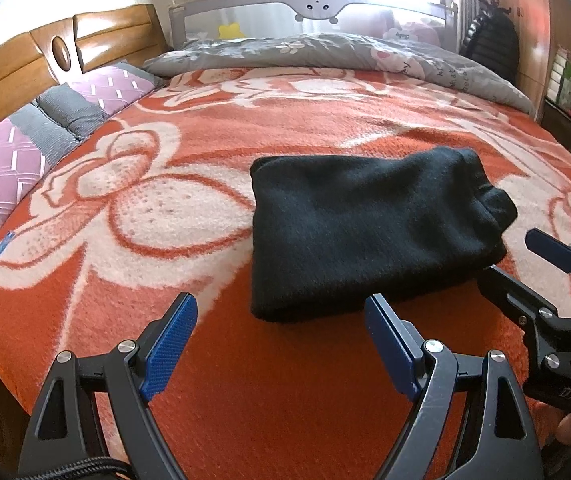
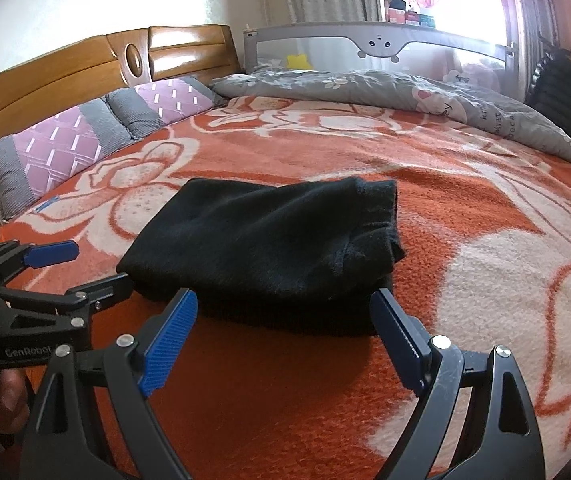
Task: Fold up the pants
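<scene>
Looking along my left gripper point(image 1: 281, 344), I see its two blue-padded fingers spread wide with nothing between them, hanging just short of the near edge of the pants point(image 1: 369, 232). The black pants lie folded into a thick, roughly rectangular bundle on the orange and white flowered blanket point(image 1: 189, 184), a little right of the middle of this view. At the right edge my right gripper point(image 1: 525, 256) is also spread, its lower finger close against the near right corner of the bundle; I cannot tell whether it touches. Beyond the blanket are purple and grey pillows point(image 1: 25, 148) against a wooden headboard point(image 1: 45, 60), and a grey quilt point(image 1: 325, 52) along the far side. Looking along my right gripper point(image 2: 285, 340), its fingers are apart and empty, their tips at the near edge of the pants point(image 2: 269, 236). My left gripper point(image 2: 81, 268) shows at the left, spread too, with one finger at the bundle's near left corner. The same pillows point(image 2: 61, 144), headboard point(image 2: 65, 76) and quilt point(image 2: 365, 84) lie behind.
</scene>
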